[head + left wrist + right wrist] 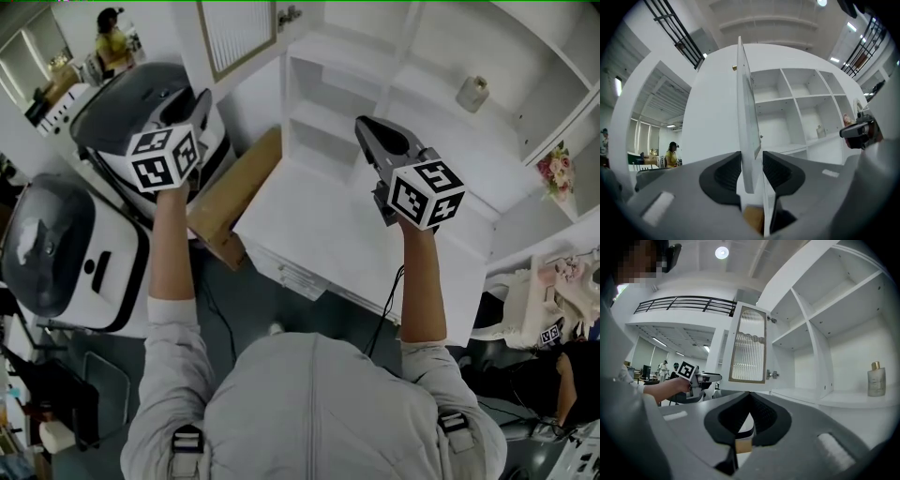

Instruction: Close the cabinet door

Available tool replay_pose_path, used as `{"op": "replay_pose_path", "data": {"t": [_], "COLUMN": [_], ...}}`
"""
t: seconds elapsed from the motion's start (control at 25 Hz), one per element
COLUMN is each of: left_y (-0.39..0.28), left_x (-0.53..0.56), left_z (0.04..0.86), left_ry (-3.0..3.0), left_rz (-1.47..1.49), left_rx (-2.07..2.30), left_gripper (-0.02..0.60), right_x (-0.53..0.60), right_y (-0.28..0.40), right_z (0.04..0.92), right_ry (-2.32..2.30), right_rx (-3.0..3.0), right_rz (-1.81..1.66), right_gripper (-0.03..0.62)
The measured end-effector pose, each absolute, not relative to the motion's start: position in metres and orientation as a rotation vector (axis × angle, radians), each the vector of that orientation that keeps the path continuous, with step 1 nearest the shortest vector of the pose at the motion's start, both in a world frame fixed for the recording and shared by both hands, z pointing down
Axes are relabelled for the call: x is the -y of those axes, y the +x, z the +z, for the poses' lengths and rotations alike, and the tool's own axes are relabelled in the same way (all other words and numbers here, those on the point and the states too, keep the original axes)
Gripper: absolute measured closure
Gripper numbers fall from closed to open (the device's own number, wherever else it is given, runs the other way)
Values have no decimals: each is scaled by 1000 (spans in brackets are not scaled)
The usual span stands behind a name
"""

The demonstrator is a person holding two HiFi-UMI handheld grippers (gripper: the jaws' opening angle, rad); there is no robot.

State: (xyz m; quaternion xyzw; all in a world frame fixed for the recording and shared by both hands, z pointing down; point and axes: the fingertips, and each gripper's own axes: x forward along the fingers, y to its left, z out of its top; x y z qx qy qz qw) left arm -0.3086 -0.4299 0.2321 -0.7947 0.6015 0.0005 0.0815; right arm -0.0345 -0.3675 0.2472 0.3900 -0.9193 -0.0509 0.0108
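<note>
Both tongs sit short of the open cabinet door (749, 344): left gripper (752, 153) spread, edge-on to it for pushing, I reckon; right gripper (749, 397) pinched together, empty.

Grey shirt (309, 403), grey left claw (751, 164), right claw (750, 401)

The right gripper (749, 393) is pointing at the white cabinet (820, 310), its jaws meeting at the tips with nothing between them. The cabinet door (747, 345), ribbed glass in a wooden frame, is standing wide open ahead. The left gripper (715, 377) is hovering by its lower left edge. A bottle (876, 379) is sitting on a shelf (853, 399) at right.
</note>
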Motion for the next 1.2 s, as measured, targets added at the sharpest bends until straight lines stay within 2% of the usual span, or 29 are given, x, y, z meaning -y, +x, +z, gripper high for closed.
{"op": "replay_pose_path", "data": {"t": [0.24, 0.44, 0.72, 1.2], "left_y": [-309, -305, -277, -169], "left_x": [436, 433, 420, 411], "left_z": [229, 230, 231, 229], "left_ry": [-2394, -2385, -2471, -2670], "left_rz": [43, 86, 160, 362], "left_rx": [-1787, -1813, -1658, -1356], "left_gripper": [439, 495, 497, 451], "right_x": [369, 369, 368, 357], "right_y": [-29, -16, 0, 42], "right_z": [238, 238, 243, 255], "right_ry": [1263, 1287, 1276, 1340], "right_rx": [2887, 2884, 2882, 2859], "right_rz": [-141, -131, -116, -83], "right_gripper": [592, 592, 592, 592]}}
